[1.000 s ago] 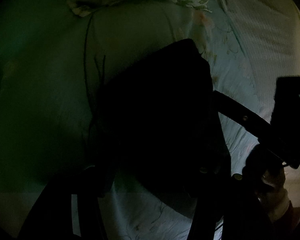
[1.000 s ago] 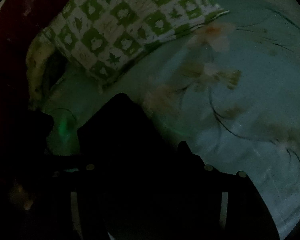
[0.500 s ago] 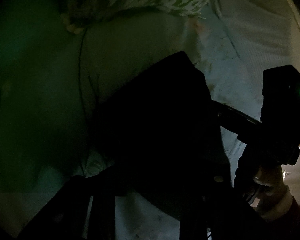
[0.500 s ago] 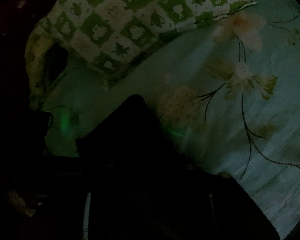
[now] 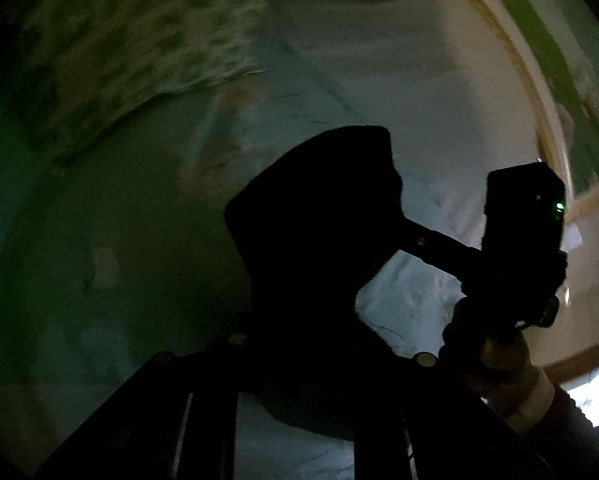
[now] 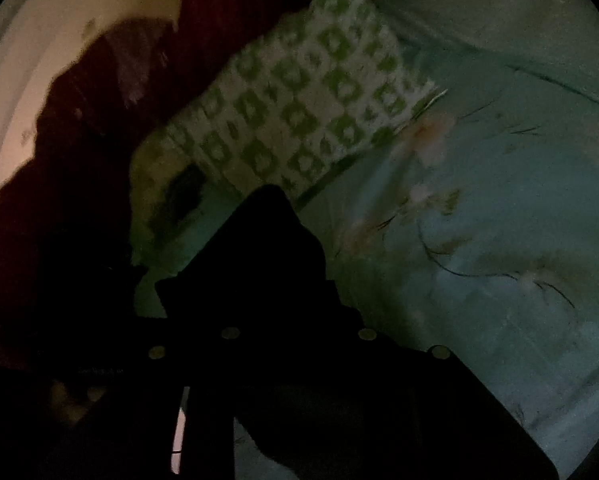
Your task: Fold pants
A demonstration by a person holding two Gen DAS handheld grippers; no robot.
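We have the pants (image 5: 319,216) pinched at their near edge, raised off the sheet (image 5: 419,128): the left gripper (image 5: 299,364) and right gripper (image 5: 403,236) are both closing on dark cloth. The pants run away toward the far pillow (image 6: 299,120), so the fold goes that way.

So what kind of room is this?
Probably a bedroom. There's a bed with a flowered sheet, a green-checked pillow, and dark pants lifted above it, though the light is dim.
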